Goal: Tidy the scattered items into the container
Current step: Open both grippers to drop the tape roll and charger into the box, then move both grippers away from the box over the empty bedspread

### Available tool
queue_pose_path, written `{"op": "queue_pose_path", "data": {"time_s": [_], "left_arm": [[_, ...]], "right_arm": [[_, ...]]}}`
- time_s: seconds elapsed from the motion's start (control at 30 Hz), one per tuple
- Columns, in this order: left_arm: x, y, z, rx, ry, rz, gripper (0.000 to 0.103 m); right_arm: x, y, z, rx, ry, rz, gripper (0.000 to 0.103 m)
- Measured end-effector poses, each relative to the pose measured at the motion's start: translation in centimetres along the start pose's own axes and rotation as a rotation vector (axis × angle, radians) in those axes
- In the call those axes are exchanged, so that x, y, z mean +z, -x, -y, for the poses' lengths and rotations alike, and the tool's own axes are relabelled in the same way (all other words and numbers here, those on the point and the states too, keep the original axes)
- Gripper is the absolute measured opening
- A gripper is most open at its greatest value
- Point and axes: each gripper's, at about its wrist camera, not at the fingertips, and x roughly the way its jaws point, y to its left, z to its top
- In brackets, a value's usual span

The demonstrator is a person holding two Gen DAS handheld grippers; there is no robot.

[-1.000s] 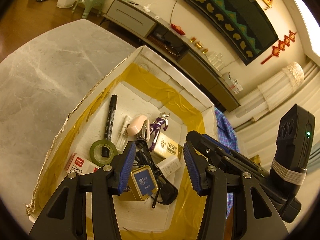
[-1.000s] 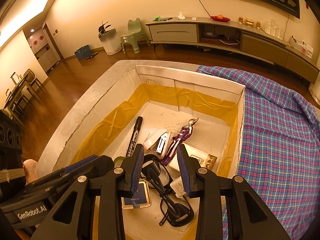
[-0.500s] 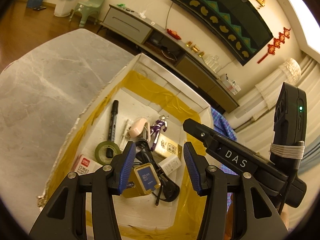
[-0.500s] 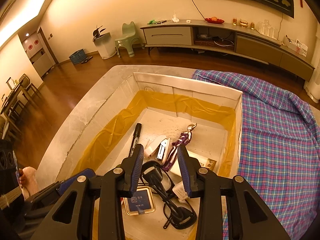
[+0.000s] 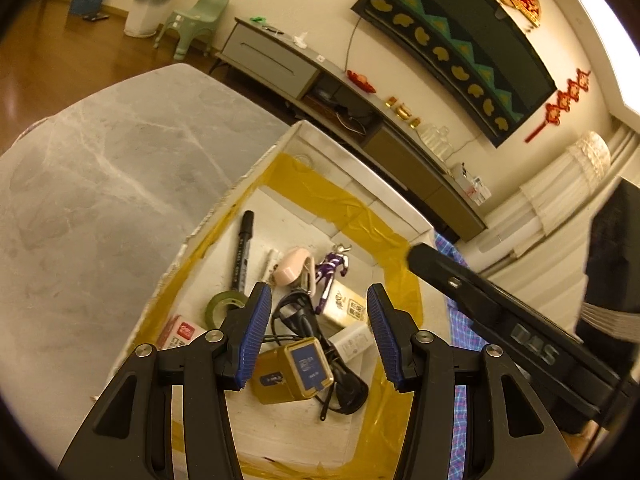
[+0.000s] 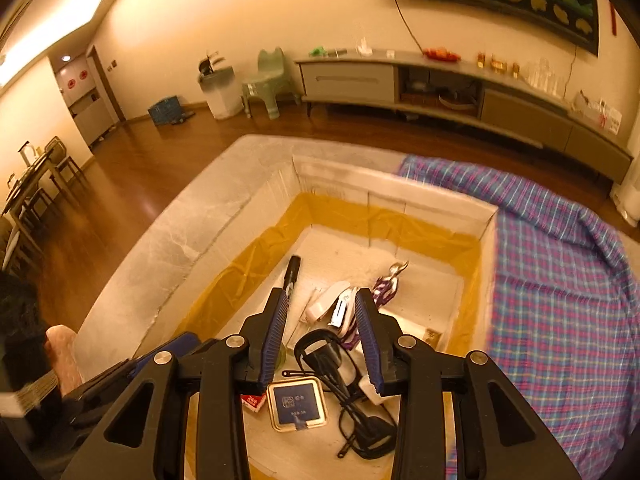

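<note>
The white foam box lined with yellow tape (image 6: 436, 196) sits below my fingers, holding the black marker (image 5: 242, 248), purple figurine (image 5: 332, 268), gold tin with blue lid (image 6: 296, 403) and black eyelash curler (image 6: 328, 364). My right gripper (image 6: 322, 336) hangs above them, jaws opening, nothing between. My left gripper (image 5: 316, 334) stands wide apart, empty

Partly hidden behind the right gripper's (image 6: 322, 334) fingers: marker (image 6: 291, 274) and purple figure (image 6: 386, 286). Blurred at its near edge: plaid cloth (image 6: 560, 300). Unreadable: gold tin's (image 6: 297, 403) label.
</note>
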Motion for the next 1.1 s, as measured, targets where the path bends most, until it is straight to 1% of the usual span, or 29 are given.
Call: {"op": "queue_pose_path", "data": {"time_s": [0.03, 0.13, 0.23, 0.33, 0.5, 0.67, 0.73, 0.8, 0.87, 0.93, 1.0, 1.03, 1.1], "left_arm": [[-0.1, -0.1, 0.3, 0.017, -0.016, 0.003, 0.053], [-0.1, -0.3, 1.1, 0.058, -0.048, 0.013, 0.053], [-0.1, -0.5, 1.7, 0.079, -0.07, 0.025, 0.057], [-0.4, -1.0, 2.3, 0.094, -0.099, 0.014, 0.057], [-0.4, -0.9, 3.2, 0.131, -0.117, 0.047, 0.057], [-0.5, -0.2, 4.7, 0.115, -0.136, 0.103, 0.057], [-0.9, 0.2, 6.2, 0.093, -0.176, 0.132, 0.057], [-1.7, 0.6, 8.4, 0.064, -0.238, 0.153, 0.057], [-2.9, 0.6, 11.0, 0.036, -0.313, 0.158, 0.057], [-4.5, 0.1, 14.1, 0.006, -0.407, 0.144, 0.057], [-6.4, -1.0, 17.1, -0.011, -0.493, 0.111, 0.057], [-7.3, -1.7, 18.4, -0.019, -0.525, 0.086, 0.057], [-8.7, -3.1, 20.3, -0.039, -0.559, 0.036, 0.057]], "right_arm": [[-0.2, 0.7, 0.2, 0.003, 0.013, 0.011, 0.045], [-0.6, 2.4, 1.4, 0.058, 0.023, 0.036, 0.049], [-1.1, 3.9, 2.6, 0.115, 0.024, 0.059, 0.051], [-1.8, 4.8, 3.5, 0.168, 0.027, 0.064, 0.051], [-4.3, 6.4, 5.2, 0.262, 0.062, 0.075, 0.051], [-6.7, 8.0, 7.5, 0.342, 0.1, 0.093, 0.05], [-7.3, 9.3, 8.8, 0.377, 0.114, 0.126, 0.05], [-7.8, 10.8, 10.2, 0.399, 0.132, 0.163, 0.05], [-8.5, 11.9, 11.8, 0.387, 0.145, 0.189, 0.05], [-9.4, 12.5, 13.9, 0.334, 0.143, 0.2, 0.051], [-10.7, 12.5, 16.5, 0.255, 0.121, 0.194, 0.051], [-11.4, 12.2, 18.1, 0.201, 0.098, 0.184, 0.051], [-12.6, 11.4, 21.6, 0.074, 0.033, 0.162, 0.051]]}}
